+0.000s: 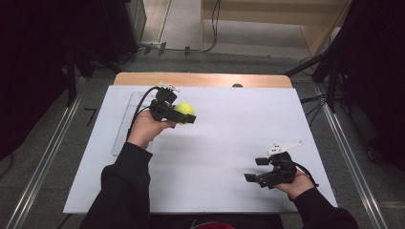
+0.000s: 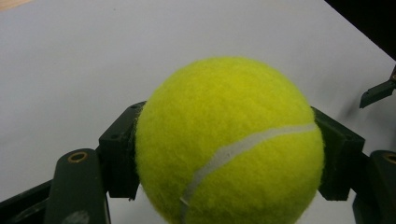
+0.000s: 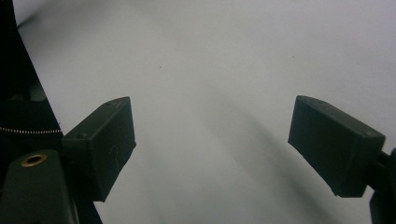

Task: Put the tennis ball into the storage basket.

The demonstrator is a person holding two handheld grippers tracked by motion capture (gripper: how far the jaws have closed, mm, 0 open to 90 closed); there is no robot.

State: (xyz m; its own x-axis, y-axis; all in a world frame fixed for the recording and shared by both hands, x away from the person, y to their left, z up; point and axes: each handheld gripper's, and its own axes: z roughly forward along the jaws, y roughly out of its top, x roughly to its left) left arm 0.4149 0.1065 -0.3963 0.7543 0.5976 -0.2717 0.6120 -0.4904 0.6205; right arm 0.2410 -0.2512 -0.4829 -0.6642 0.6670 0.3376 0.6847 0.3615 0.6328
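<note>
A yellow tennis ball point(image 1: 184, 112) is clamped between the jaws of my left gripper point(image 1: 187, 114), held above the white sheet at the left of the table. In the left gripper view the ball point(image 2: 229, 144) bulges between both pads and a white seam crosses it. My right gripper point(image 1: 256, 169) rests low near the table's front right, its jaws wide apart. The right gripper view has its two black pads point(image 3: 109, 140) far apart, with bare white sheet between them at the gripper's midpoint point(image 3: 212, 149).
A white sheet point(image 1: 215, 143) covers most of the wooden table point(image 1: 200, 79). A clear flat tray point(image 1: 125, 119) lies at the sheet's left side, under my left forearm. Cables and dark stands ring the table on the floor.
</note>
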